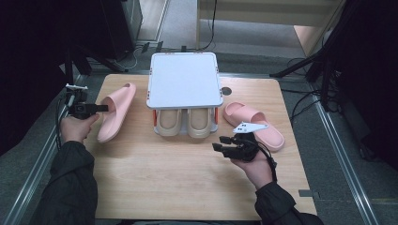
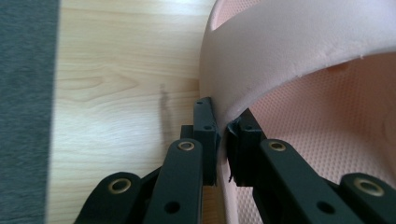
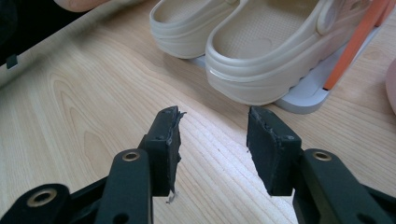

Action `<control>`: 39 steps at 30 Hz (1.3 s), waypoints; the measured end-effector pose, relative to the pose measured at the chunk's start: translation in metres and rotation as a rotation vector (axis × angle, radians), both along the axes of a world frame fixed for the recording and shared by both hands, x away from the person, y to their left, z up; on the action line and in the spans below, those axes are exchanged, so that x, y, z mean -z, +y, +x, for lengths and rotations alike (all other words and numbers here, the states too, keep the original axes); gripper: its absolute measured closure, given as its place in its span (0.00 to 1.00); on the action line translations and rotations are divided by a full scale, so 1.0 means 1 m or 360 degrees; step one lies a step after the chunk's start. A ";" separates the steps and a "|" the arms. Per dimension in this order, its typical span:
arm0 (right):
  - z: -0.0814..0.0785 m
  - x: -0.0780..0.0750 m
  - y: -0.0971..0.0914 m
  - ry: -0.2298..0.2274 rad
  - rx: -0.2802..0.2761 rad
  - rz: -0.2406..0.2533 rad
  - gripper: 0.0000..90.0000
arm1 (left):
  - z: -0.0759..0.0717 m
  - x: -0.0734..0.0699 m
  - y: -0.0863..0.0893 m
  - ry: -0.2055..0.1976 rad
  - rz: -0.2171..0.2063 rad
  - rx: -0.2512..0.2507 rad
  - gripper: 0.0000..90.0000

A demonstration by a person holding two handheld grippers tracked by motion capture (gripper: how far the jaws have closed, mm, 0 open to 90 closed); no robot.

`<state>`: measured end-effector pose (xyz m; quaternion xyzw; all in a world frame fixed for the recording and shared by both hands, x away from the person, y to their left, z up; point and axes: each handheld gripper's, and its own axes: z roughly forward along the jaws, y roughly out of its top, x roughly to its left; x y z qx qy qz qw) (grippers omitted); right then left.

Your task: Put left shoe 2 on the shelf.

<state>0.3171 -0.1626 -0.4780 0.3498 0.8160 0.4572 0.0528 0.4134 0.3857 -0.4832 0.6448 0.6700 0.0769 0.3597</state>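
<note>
Pink slipper point(image 2: 299, 51) lies on the table point(image 1: 187, 187) left of the shoe rack point(image 1: 184, 79), tilted on its edge. My left gripper point(image 2: 223, 140) pinches its strap, jaws nearly together on the foam. My right gripper point(image 3: 212, 140) hovers in front of the rack, jaws apart, nothing between them. Beige clogs point(image 3: 280, 51) sit on the rack's lower tier. Second pink slipper point(image 1: 253, 124) lies right of the rack.

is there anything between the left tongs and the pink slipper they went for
Nothing visible. The left tongs are already shut on the side wall of the left pink slipper, one jaw outside it and one inside, with bare table beside them. The right tongs are open over the table, away from it.
</note>
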 end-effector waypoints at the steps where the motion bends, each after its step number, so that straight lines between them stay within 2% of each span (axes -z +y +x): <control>1: 0.000 0.000 0.000 0.0005 -0.0002 -0.0002 0.62 | 0.001 -0.003 -0.003 0.0003 0.0006 0.0002 0.93; 4: 0.001 -0.001 0.001 0.0001 -0.0010 0.0002 0.62 | 0.004 -0.015 -0.009 0.0000 0.0049 0.0012 0.92; 9: 0.002 -0.002 0.003 0.0000 -0.0023 0.0009 0.62 | 0.010 -0.033 -0.016 -0.0022 0.0024 0.0003 0.92; 14: 0.003 -0.003 0.004 -0.0003 -0.0039 0.0016 0.62 | 0.013 -0.052 -0.020 -0.0025 0.0029 0.0003 0.92; 17: 0.003 -0.003 0.004 -0.0009 -0.0045 0.0026 0.62 | 0.015 -0.066 -0.024 -0.0040 0.0019 0.0007 0.92; 25: 0.007 -0.005 0.005 -0.0003 -0.0054 0.0024 0.62 | 0.027 -0.107 -0.040 -0.0088 0.0062 0.0046 0.92; 27: 0.007 -0.005 0.006 -0.0007 -0.0057 0.0027 0.62 | 0.030 -0.118 -0.045 -0.0097 0.0050 0.0061 0.92; 34: 0.007 -0.005 0.007 -0.0005 -0.0065 0.0030 0.62 | 0.042 -0.145 -0.067 -0.0118 0.0082 0.0091 0.91; 39: 0.007 -0.005 0.007 -0.0007 -0.0071 0.0024 0.62 | 0.053 -0.155 -0.087 -0.0131 0.0076 0.0107 0.90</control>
